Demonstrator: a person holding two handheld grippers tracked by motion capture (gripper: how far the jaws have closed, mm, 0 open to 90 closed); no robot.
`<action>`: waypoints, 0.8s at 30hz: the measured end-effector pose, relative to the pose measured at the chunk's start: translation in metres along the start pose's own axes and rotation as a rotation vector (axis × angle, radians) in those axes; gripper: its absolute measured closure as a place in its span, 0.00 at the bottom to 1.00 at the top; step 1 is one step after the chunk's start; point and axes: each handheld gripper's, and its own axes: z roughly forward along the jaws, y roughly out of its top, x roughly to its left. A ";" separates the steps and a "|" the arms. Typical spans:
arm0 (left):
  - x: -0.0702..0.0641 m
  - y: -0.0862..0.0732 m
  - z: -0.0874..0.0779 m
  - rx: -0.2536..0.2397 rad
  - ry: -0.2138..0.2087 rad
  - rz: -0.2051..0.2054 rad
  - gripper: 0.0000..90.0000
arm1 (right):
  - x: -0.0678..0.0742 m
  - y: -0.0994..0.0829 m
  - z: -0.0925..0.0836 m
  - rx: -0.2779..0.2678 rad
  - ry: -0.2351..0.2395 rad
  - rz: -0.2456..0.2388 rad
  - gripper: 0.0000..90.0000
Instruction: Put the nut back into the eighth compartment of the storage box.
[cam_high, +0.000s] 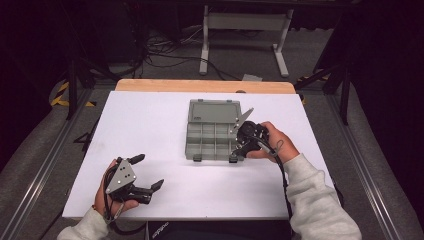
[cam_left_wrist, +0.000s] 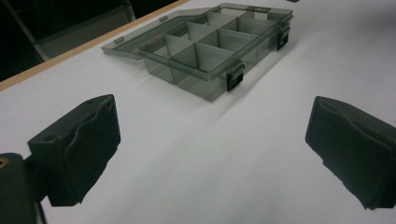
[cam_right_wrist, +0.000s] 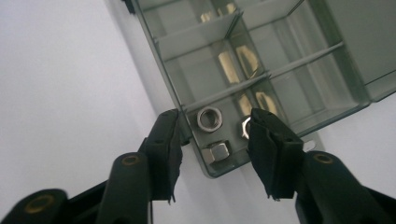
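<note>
A smoky clear plastic compartment box (cam_high: 194, 145) lies open at the table's middle, its lid (cam_high: 215, 111) laid flat behind it. My right gripper (cam_high: 238, 142) hovers over the box's front right corner compartment. In the right gripper view the right gripper (cam_right_wrist: 213, 116) stands open, one jaw outside the box's wall (cam_right_wrist: 224, 93) and one over the compartment. Three steel nuts rest there: a flat one (cam_right_wrist: 208, 119), one on edge (cam_right_wrist: 218, 152), and one (cam_right_wrist: 244, 127) half hidden by the jaw. My left gripper (cam_high: 150, 171) rests open at the front left, far from the box (cam_left_wrist: 210, 51).
The white table top (cam_high: 150, 125) has a wooden strip (cam_high: 205, 85) along its far edge. Beyond it stand a white table frame (cam_high: 245, 22) and cables on the floor. Metal rails run along both sides of the table.
</note>
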 end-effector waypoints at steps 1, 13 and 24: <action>0.000 0.000 0.000 -0.001 0.000 0.001 0.04 | 0.001 0.000 -0.001 -0.011 -0.001 0.003 0.55; 0.000 0.000 0.000 -0.001 -0.002 0.000 0.04 | 0.008 -0.016 -0.023 -0.193 -0.098 0.003 0.40; 0.000 0.000 0.000 0.000 0.000 0.001 0.04 | 0.016 -0.037 -0.034 -0.320 -0.167 0.017 0.28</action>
